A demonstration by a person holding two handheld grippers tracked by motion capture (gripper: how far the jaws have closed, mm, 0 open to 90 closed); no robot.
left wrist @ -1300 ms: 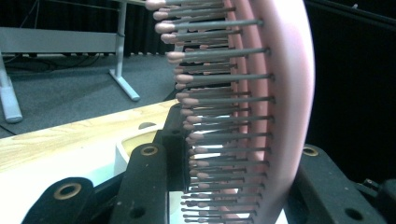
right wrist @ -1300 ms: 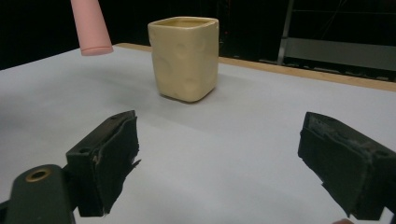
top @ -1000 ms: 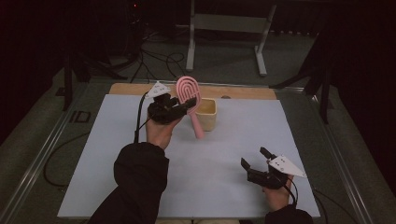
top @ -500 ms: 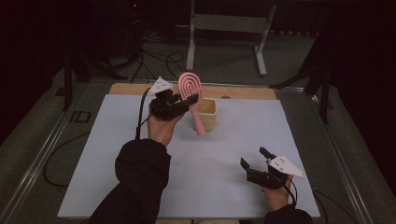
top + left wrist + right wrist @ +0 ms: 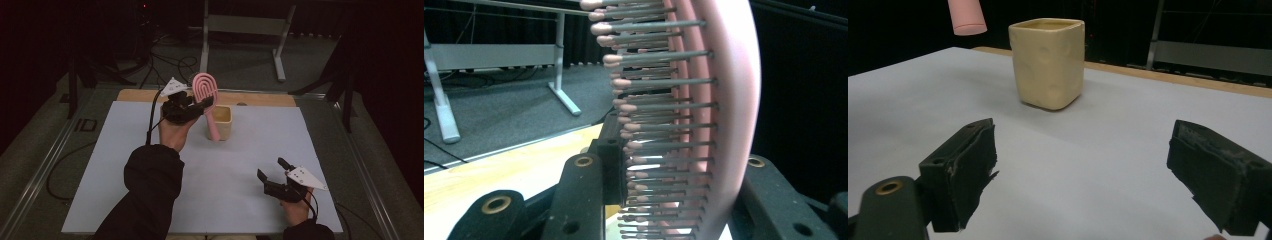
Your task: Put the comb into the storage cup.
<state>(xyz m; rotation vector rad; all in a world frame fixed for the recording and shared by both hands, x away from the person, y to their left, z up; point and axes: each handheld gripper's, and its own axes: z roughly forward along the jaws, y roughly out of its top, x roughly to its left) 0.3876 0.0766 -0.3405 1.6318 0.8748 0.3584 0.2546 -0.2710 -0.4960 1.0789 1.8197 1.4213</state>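
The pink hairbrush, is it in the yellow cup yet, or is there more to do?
Done: the left gripper has picked up the pink bristled hairbrush and is shut on its head. In hand: the brush hangs in the air, handle pointing down beside the cream-yellow square cup, not inside it. Probably left: getting the handle into the cup and letting go. The right gripper waits open, low over the white table mat.
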